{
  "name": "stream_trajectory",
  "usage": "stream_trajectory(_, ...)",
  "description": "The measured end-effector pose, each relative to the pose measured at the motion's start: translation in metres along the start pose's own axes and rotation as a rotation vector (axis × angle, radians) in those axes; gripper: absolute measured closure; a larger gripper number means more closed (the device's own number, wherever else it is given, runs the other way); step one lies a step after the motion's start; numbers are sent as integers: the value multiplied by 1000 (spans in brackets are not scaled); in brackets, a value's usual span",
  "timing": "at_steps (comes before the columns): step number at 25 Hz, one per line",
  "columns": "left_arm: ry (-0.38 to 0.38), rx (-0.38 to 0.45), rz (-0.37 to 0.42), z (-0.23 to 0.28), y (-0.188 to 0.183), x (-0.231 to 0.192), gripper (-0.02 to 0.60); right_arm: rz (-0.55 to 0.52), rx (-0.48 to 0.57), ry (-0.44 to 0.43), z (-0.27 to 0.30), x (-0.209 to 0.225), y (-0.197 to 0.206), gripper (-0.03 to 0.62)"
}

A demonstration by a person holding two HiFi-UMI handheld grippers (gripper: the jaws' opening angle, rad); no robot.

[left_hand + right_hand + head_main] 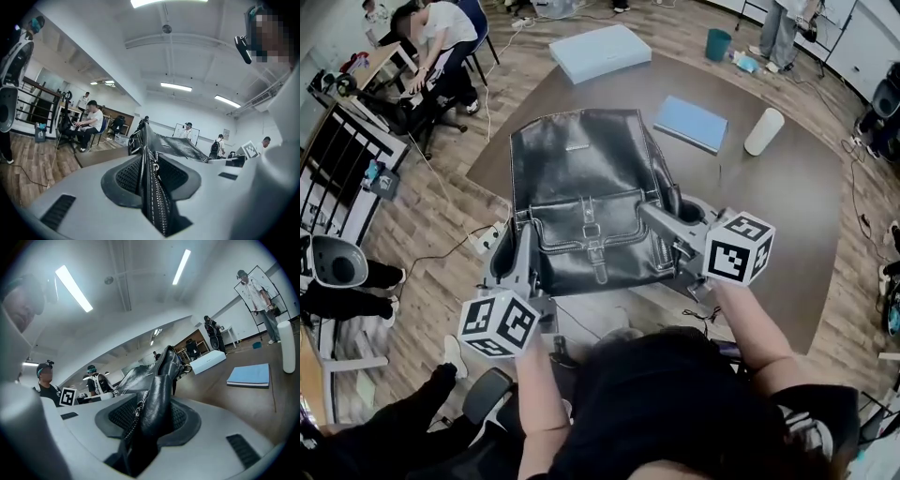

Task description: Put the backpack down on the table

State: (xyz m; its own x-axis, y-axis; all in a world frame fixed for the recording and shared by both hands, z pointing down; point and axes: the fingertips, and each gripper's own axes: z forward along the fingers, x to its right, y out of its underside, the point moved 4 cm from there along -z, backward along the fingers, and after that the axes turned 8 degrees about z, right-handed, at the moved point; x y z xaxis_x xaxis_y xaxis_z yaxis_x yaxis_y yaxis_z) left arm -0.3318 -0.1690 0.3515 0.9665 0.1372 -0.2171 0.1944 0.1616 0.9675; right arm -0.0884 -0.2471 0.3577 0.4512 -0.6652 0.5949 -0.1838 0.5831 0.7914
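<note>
A black leather backpack (586, 192) with a buckled front pocket hangs flat between my two grippers, over the near edge of the brown table (787, 187). My left gripper (525, 246) is shut on the backpack's left side; in the left gripper view the zippered edge (152, 187) is pinched between the dark pads (126, 177). My right gripper (661, 223) is shut on the right side; the right gripper view shows the leather edge (154, 413) squeezed between its pads (180, 420).
On the table lie a blue folder (692, 122), a white cylinder (764, 130) and a pale flat box (600, 52). A seated person (441, 47) works at a desk at the far left. Cables (450, 248) run over the wood floor. Office chairs stand near me.
</note>
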Motion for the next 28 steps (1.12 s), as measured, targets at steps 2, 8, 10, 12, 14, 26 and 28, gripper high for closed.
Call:
stream_trajectory(2,-1,12,1,6,-4,-14,466,-14,2,-2,15,0,-3,430)
stream_trajectory(8,1,21,-9,34,-9,-35,466,-37,-6,14,45,12,-19,430)
stream_trajectory(10,-1,22,-15,46,-9,-39,466,-47,-10,17,53,21,-26,430)
stream_trajectory(12,-7,20,-13,60,-10,-41,466,-50,-13,17,60,31,-34,430)
stream_trajectory(14,-11,10,-8,76,-10,-41,466,-47,-17,22,66,45,-40,429)
stream_trajectory(26,-1,-65,18,181,8,-38,466,-20,-25,87,91,138,-65,427)
stream_trajectory(28,6,-72,21,188,12,-37,466,-16,-23,98,91,146,-63,426)
